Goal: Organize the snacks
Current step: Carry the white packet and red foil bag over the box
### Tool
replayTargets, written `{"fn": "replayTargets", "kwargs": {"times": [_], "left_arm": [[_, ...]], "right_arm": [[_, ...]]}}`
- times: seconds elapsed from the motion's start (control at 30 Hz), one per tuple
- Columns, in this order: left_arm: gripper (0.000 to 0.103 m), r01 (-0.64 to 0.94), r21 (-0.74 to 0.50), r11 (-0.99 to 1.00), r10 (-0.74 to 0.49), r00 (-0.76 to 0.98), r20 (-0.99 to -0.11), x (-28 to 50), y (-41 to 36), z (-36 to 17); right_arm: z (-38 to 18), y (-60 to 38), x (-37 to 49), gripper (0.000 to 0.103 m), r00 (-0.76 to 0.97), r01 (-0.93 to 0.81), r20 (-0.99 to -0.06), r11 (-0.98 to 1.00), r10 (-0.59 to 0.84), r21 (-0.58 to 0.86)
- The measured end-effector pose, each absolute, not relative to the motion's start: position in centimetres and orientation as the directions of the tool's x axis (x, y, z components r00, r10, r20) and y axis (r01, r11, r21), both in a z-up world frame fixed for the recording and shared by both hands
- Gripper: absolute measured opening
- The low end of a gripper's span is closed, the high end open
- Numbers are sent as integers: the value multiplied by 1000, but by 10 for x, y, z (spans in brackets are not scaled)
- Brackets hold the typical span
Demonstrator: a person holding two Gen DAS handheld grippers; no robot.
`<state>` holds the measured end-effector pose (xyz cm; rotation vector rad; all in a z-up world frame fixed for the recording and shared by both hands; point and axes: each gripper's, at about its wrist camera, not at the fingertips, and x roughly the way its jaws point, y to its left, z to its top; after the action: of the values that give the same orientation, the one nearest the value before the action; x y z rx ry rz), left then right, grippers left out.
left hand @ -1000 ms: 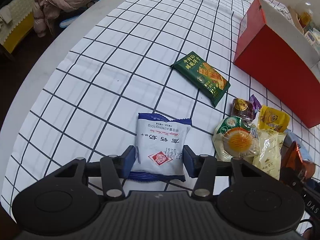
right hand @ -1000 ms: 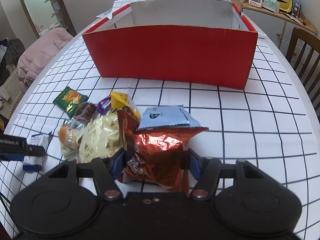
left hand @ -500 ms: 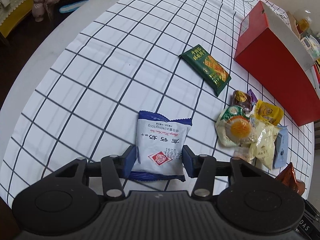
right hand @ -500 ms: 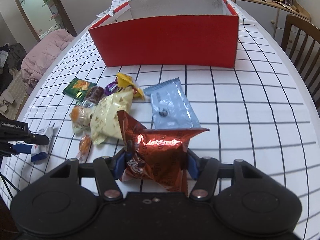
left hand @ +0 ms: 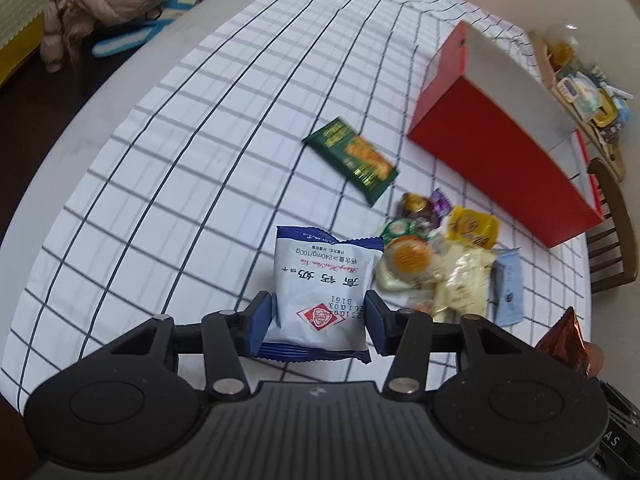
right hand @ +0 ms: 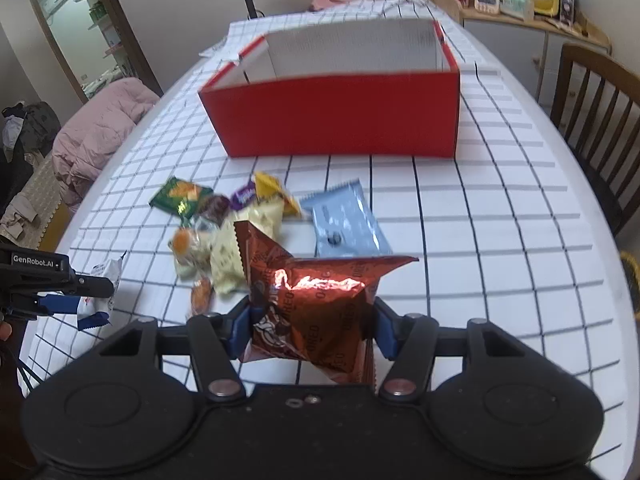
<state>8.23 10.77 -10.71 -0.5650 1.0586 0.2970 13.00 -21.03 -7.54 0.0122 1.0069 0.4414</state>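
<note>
My left gripper [left hand: 320, 318] is shut on a white and blue snack packet [left hand: 324, 280], held above the checked tablecloth. My right gripper [right hand: 310, 326] is shut on a crinkled brown foil Oreo bag [right hand: 312, 300], also lifted off the table. Ahead of the right gripper stands an open red box [right hand: 336, 120] with a white inside. Between the box and the grippers lies a pile of snacks [right hand: 224, 232], a pale blue packet [right hand: 344, 224] and a green packet [right hand: 180, 196]. In the right wrist view the left gripper [right hand: 96, 292] shows at the left edge with its packet.
The round table [left hand: 120, 80] carries a white cloth with dark grid lines. A wooden chair [right hand: 592, 120] stands at the right of the table. A pink jacket [right hand: 100, 132] lies on a seat to the left. A cluttered shelf [right hand: 520, 0] sits behind the box.
Both grippers have risen with their packets, so the table looks farther away. The pale blue packet that lay under the foil bag stays on the cloth, now uncovered.
</note>
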Motion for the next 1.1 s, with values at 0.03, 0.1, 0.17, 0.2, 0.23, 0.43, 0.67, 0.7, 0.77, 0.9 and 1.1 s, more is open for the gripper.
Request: {"fn": "replayTargets", "kwargs": {"times": [0.03, 0.1, 0.17, 0.2, 0.23, 0.43, 0.67, 0.7, 0.77, 0.9, 1.1], "left_arm": [[49, -481, -293, 827, -34, 477, -878, 84, 105, -102], [49, -460, -296, 837, -34, 497, -867, 89, 100, -92], [49, -442, -308, 843, -40, 519, -854, 95, 96, -81], [49, -433, -310, 846, -41, 527, -849, 98, 93, -76], [49, -425, -311, 850, -42, 533, -845, 103, 91, -72], [49, -362, -310, 879, -52, 574, -817, 132, 74, -46], [49, -303, -285, 909, -47, 606, -794, 172, 60, -26], [49, -296, -283, 912, -48, 608, -792, 177, 58, -24], [49, -287, -272, 919, -43, 612, -790, 190, 55, -20], [49, -259, -251, 933, -37, 623, -781, 217, 49, -13], [49, -233, -214, 949, -22, 627, -779, 259, 42, -8]], "right_arm": [[-71, -210, 132, 59, 462, -354, -810, 913, 360, 204], [-62, -210, 137, 59, 476, -358, -802, 912, 361, 198], [-53, -210, 143, 59, 492, -366, -791, 911, 363, 191], [-49, -210, 146, 59, 502, -369, -786, 911, 362, 184], [-45, -210, 150, 59, 510, -372, -780, 911, 363, 180], [-22, -210, 175, 59, 553, -387, -749, 909, 365, 157], [-6, -211, 208, 59, 587, -387, -722, 910, 366, 147], [-5, -211, 213, 59, 589, -386, -721, 911, 365, 146], [-3, -211, 223, 59, 592, -385, -719, 912, 364, 145], [-1, -211, 246, 59, 597, -376, -720, 916, 353, 137], [-4, -211, 281, 59, 594, -363, -729, 922, 342, 137]]}}
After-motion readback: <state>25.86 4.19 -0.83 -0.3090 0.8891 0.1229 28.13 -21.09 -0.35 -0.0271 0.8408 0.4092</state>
